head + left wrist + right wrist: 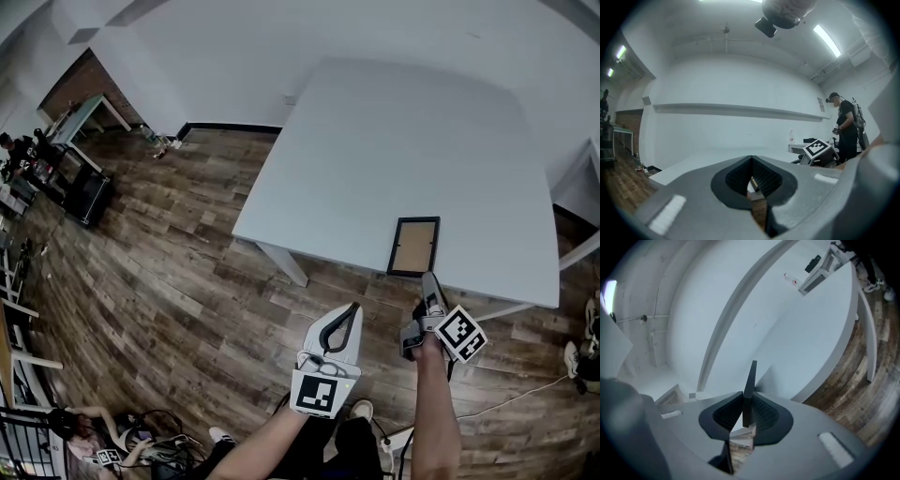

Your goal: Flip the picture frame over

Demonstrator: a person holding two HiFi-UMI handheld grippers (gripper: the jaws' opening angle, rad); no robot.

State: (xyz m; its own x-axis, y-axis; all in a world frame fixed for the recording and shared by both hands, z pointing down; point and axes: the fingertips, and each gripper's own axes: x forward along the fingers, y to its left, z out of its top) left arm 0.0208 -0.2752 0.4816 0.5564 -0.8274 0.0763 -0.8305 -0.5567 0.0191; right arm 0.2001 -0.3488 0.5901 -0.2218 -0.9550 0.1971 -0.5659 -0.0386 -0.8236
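**Flip not started: frame gripped, lying flat**

- The picture frame [414,246] lies flat on the white table [394,141], at the near edge and right of middle. Its short side runs along that edge.
- The face up is a brown panel inside a dark border. It looks like the backing board to me, but I can't confirm that from here.
- Your right gripper [430,280] is at the frame's near short side. In the right gripper view a thin dark slab, the frame seen edge-on, sits between the pads, which press on it from both sides. I read that as clamped on the frame.
- Your left gripper [353,307] hangs off the table over the floor, left of the right one and short of the near edge. Its jaws are closed with nothing between them.

Status as I judge it:
- Done: you have the grasp on the near edge.
- Left: lift that edge, turn the frame over, set it back flat on the table, and let go.
- Nothing in the frames shows the frame raised off the surface.
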